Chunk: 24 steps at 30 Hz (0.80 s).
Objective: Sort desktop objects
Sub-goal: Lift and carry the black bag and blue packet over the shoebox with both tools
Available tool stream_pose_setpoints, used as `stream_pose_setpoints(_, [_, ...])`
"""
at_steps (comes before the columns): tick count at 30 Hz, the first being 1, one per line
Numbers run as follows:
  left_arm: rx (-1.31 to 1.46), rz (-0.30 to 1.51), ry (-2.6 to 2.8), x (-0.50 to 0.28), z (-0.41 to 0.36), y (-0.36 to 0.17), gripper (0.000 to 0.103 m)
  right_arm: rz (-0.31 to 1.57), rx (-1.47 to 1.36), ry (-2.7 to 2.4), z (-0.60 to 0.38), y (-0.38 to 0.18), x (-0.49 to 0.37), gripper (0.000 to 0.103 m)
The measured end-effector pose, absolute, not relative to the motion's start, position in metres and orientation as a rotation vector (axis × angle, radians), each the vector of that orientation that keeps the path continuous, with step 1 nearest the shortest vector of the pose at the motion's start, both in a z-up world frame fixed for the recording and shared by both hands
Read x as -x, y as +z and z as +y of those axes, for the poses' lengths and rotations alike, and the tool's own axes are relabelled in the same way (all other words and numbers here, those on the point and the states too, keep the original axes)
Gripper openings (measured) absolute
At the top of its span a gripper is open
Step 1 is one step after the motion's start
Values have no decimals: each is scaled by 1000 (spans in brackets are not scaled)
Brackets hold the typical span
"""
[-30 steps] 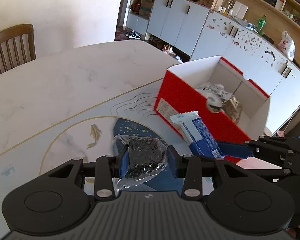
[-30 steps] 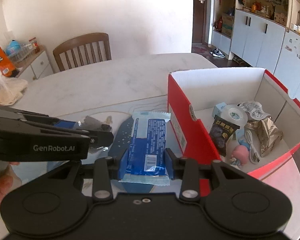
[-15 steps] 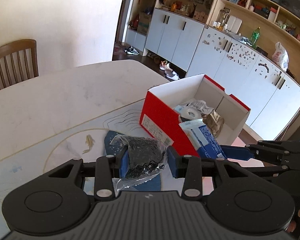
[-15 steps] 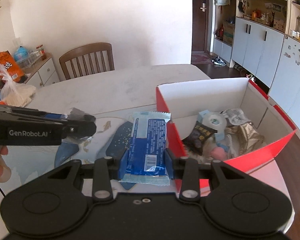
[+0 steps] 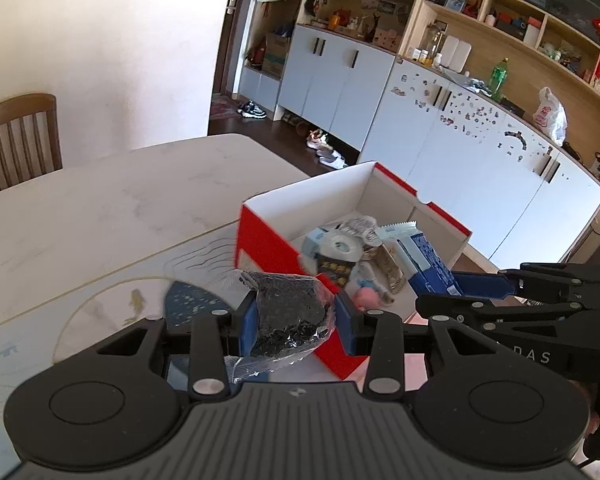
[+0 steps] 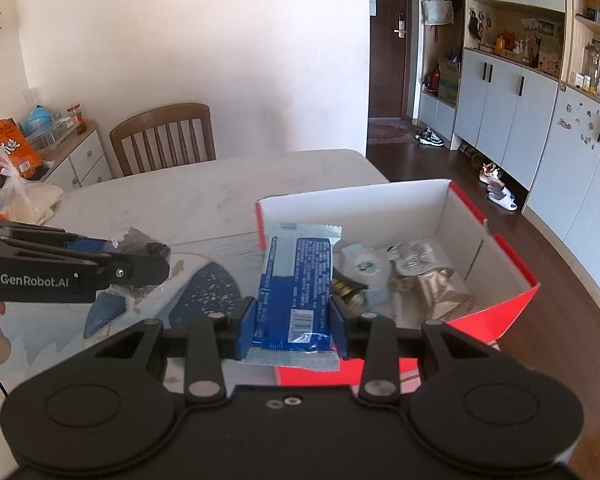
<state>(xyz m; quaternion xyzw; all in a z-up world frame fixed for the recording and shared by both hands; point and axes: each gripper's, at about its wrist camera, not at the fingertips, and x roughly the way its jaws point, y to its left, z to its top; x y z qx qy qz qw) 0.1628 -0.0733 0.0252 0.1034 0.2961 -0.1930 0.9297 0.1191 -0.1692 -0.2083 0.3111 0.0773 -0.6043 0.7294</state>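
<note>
Marble table (image 6: 220,196) — white cabinets (image 5: 380,92) beyond

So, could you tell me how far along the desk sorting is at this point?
Mostly done: the red box already holds a tape roll and several packets. In hand: the left gripper grips a black packet, and the right gripper a blue packet. Left: dropping both in.

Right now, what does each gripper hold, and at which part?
The left gripper pinches a clear bag of dark bits across its middle. The right gripper clamps a blue wrapped snack near its lower end.
</note>
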Motion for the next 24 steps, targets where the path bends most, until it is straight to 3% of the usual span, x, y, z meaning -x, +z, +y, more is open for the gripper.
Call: stream_pose_setpoints(24, [-241, 629, -449, -200, -178, 1, 38, 225, -680, -1328, -197, -237, -40, 38])
